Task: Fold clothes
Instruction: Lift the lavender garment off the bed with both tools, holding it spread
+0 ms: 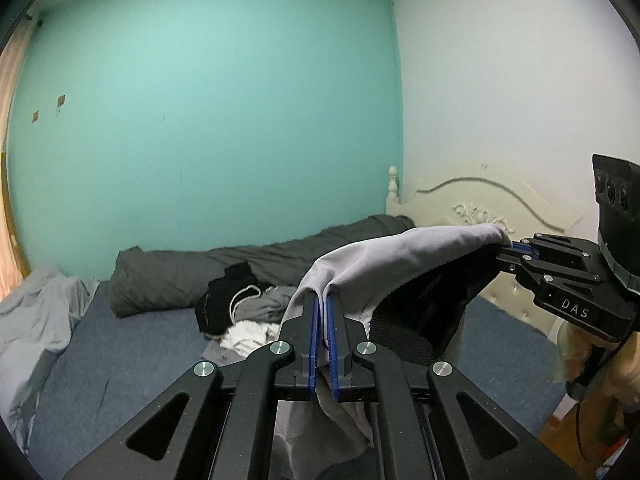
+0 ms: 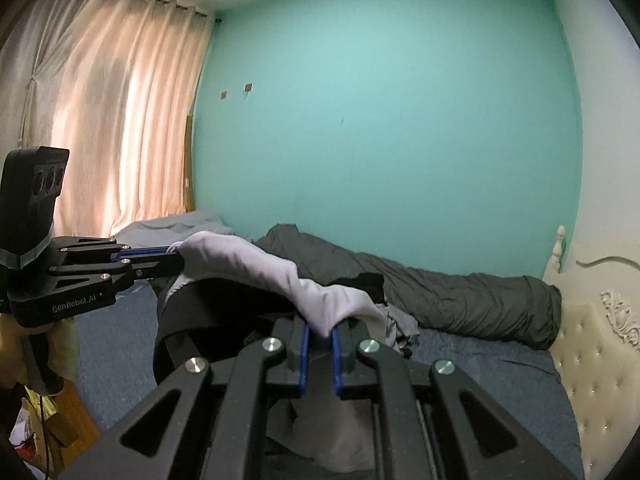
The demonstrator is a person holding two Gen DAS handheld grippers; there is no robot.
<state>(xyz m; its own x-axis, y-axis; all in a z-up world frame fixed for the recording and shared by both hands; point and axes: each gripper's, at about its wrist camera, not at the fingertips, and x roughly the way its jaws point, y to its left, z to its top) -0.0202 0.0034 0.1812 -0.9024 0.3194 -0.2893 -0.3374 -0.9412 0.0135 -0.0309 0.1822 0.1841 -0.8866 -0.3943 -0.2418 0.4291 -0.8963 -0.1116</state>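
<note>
A light grey garment (image 1: pixel 400 256) with a black inner part hangs stretched in the air above the bed, held at two spots along its upper edge. My left gripper (image 1: pixel 323 300) is shut on one end of that edge, and grey cloth hangs down between its blue pads. My right gripper (image 1: pixel 514 246) pinches the other end at the right of the left wrist view. In the right wrist view the right gripper (image 2: pixel 320 330) is shut on the grey garment (image 2: pixel 256 264), and the left gripper (image 2: pixel 176 254) grips it at the left.
A blue bed sheet (image 1: pixel 132 340) lies below, with a pile of black, grey and white clothes (image 1: pixel 240 312) on it. A dark grey rolled quilt (image 2: pixel 460 296) runs along the teal wall. A cream headboard (image 2: pixel 596 356) is at the right, a curtain (image 2: pixel 112 112) at the left.
</note>
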